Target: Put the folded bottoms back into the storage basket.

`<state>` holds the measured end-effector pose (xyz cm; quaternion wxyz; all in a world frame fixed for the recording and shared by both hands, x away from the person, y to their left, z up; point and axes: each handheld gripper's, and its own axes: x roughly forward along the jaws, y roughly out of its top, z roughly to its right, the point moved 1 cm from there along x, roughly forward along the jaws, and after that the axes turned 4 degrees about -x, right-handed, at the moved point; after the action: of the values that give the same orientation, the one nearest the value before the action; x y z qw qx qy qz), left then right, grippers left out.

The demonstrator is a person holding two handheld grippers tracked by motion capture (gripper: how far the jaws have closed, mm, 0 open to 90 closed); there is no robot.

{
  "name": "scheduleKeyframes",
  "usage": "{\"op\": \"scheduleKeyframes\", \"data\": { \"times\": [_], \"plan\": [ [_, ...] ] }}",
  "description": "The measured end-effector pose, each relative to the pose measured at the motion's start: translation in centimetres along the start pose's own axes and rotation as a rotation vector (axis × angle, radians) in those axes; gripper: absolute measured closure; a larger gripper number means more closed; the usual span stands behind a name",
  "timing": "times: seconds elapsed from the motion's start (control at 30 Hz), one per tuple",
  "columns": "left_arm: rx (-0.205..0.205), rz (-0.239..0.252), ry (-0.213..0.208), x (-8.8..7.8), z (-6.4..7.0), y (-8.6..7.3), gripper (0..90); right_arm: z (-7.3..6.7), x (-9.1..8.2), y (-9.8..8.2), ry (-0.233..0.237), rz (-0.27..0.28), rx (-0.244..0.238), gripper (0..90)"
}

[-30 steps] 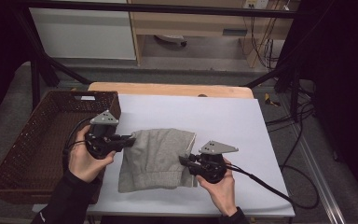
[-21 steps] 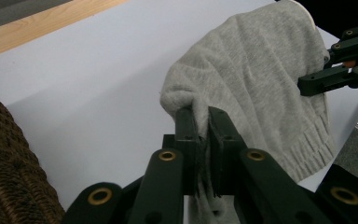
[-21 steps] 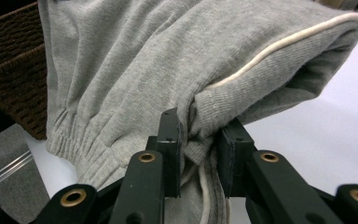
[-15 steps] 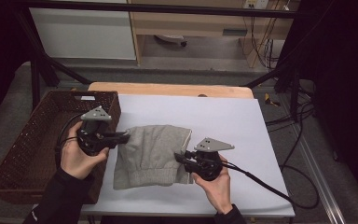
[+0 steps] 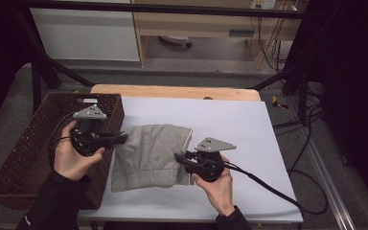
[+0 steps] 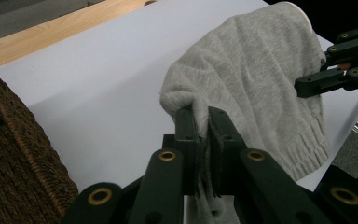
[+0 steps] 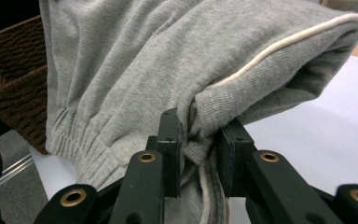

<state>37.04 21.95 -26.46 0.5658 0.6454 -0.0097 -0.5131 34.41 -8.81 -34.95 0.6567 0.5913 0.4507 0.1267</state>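
Note:
A folded grey knit garment point(image 5: 148, 155) hangs between both grippers, lifted off the white table point(image 5: 230, 120). My left gripper point(image 5: 122, 138) is shut on its left edge, beside the basket. In the left gripper view the jaws pinch a fold of the grey garment point(image 6: 256, 84) at the left gripper point(image 6: 204, 122). My right gripper point(image 5: 179, 159) is shut on the right edge. In the right gripper view its jaws clamp the bunched cloth of the garment point(image 7: 135, 60) at the right gripper point(image 7: 200, 133), near a white piped seam. The ribbed hem hangs low.
A dark brown wicker basket point(image 5: 24, 143) stands at the table's left edge, right beside my left hand. A wooden strip point(image 5: 172, 91) borders the table's far side. Cables point(image 5: 287, 196) trail from the right gripper across the floor at right.
Both grippers have carried the garment leftward toward the basket and raised it slightly. The cloth now overhangs the table's left part. Both grips stay the same.

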Motion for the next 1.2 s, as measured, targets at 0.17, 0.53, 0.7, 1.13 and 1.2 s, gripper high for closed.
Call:
{"op": "scheduleKeyframes", "data": {
  "times": [0.17,0.53,0.7,1.13,1.2],
  "plan": [
    [0.010,0.001,0.005,-0.4,0.1,0.5,83.6,-0.1,-0.1,0.5,-0.001,0.009,-0.005,73.7],
    [0.022,0.009,0.009,-1.4,0.0,1.4,83.6,-0.3,-0.1,1.5,0.000,0.030,-0.009,73.7],
    [0.025,0.005,0.014,-1.8,-0.2,1.6,83.6,-0.4,-0.1,1.9,0.000,0.034,-0.017,73.7],
    [0.049,0.010,0.032,-3.5,0.1,2.9,83.6,-0.9,-0.1,3.2,0.006,0.063,-0.023,73.7],
    [0.051,0.011,0.034,-3.7,0.1,3.0,83.6,-1.0,-0.1,3.4,0.007,0.065,-0.025,73.7]
  ]
}}
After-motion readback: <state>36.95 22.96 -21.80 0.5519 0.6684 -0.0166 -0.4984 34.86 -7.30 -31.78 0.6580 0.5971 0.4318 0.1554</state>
